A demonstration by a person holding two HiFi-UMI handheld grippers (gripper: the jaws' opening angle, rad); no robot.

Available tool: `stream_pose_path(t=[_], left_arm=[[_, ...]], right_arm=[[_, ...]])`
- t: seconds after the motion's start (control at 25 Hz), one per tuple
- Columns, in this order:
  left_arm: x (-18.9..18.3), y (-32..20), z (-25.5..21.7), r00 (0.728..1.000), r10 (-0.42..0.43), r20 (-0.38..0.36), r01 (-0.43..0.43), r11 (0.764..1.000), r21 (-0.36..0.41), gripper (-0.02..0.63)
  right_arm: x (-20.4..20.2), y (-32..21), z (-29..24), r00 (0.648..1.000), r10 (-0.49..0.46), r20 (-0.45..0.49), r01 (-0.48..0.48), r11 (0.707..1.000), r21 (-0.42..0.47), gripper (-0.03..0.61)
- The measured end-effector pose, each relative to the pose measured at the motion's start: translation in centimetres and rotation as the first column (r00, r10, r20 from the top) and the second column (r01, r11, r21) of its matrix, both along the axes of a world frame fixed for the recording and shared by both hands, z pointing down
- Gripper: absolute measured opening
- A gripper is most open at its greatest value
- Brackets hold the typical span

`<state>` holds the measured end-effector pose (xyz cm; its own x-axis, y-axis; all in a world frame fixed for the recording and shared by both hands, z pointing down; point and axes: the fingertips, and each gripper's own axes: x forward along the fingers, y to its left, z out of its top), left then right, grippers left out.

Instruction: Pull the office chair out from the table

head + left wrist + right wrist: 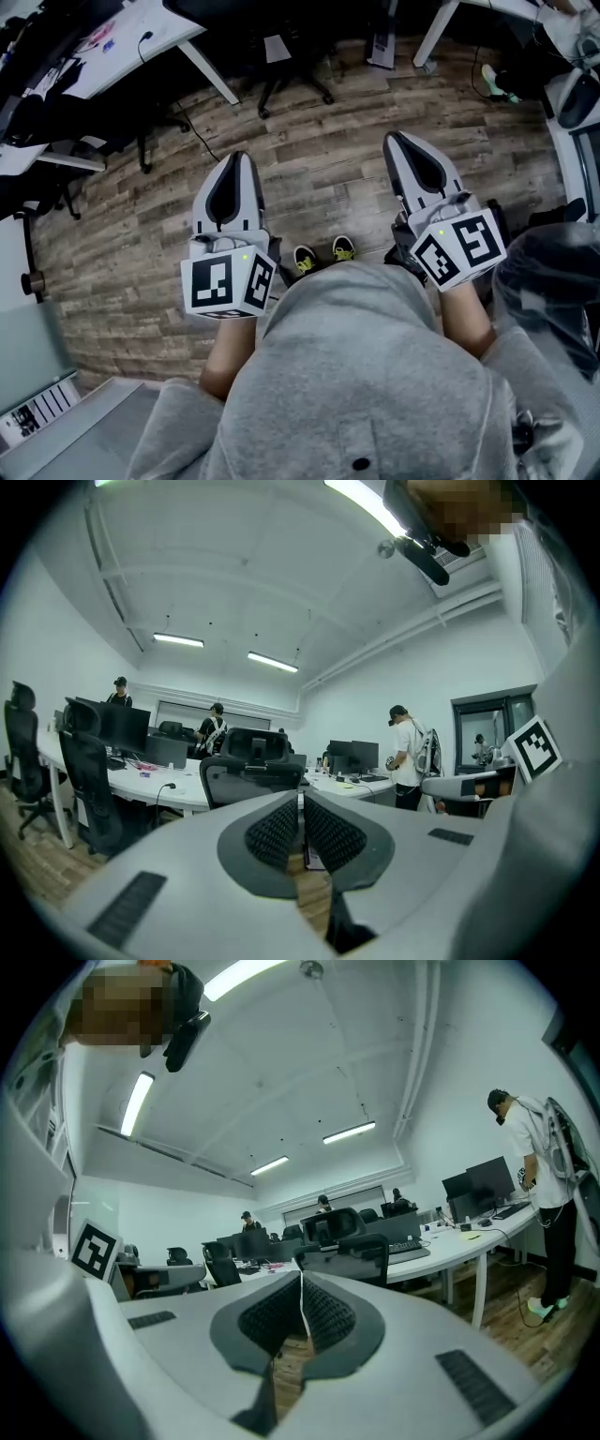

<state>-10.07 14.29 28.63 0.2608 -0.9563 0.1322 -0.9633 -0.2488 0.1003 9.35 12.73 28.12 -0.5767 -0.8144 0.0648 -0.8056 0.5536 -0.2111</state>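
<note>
A black mesh-back office chair (251,766) stands ahead of me, against a white table (178,794). In the head view its star base (294,86) rests on the wood floor at the top, between two white tables. The right gripper view shows the same chair (352,1252) straight ahead. My left gripper (238,157) and right gripper (394,139) are held side by side over the floor, well short of the chair. Both point roughly level toward it. The left gripper (300,794) is shut with nothing in it, and so is the right gripper (301,1277).
White desks with monitors run along the left (112,37) and the far right (572,122). A person with a backpack (410,757) stands at a desk on the right, with others further back. More black chairs (89,780) line the left. A cable (199,139) trails across the floor.
</note>
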Motion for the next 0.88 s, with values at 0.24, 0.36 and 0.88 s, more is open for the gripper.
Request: stream_pose_path(t=[0.24, 0.36, 0.88], left_arm=[[2.5, -0.3, -0.2, 1.0, 0.006, 0.009, -0.006, 1.0, 0.015, 0.029], [3.6, -0.1, -0.1, 1.0, -0.004, 0.019, 0.003, 1.0, 0.013, 0.029], [6.2, 1.5, 0.1, 0.998, -0.028, 0.052, 0.028, 1.0, -0.002, 0.029]], right_arm=[[2.4, 0.3, 0.4, 1.0, 0.0, -0.001, 0.0, 1.0, 0.012, 0.028], [3.3, 0.6, 0.7, 1.0, -0.021, 0.002, 0.021, 1.0, 0.015, 0.028], [5.7, 1.5, 1.6, 0.999, -0.05, 0.011, 0.049, 0.998, 0.033, 0.028]])
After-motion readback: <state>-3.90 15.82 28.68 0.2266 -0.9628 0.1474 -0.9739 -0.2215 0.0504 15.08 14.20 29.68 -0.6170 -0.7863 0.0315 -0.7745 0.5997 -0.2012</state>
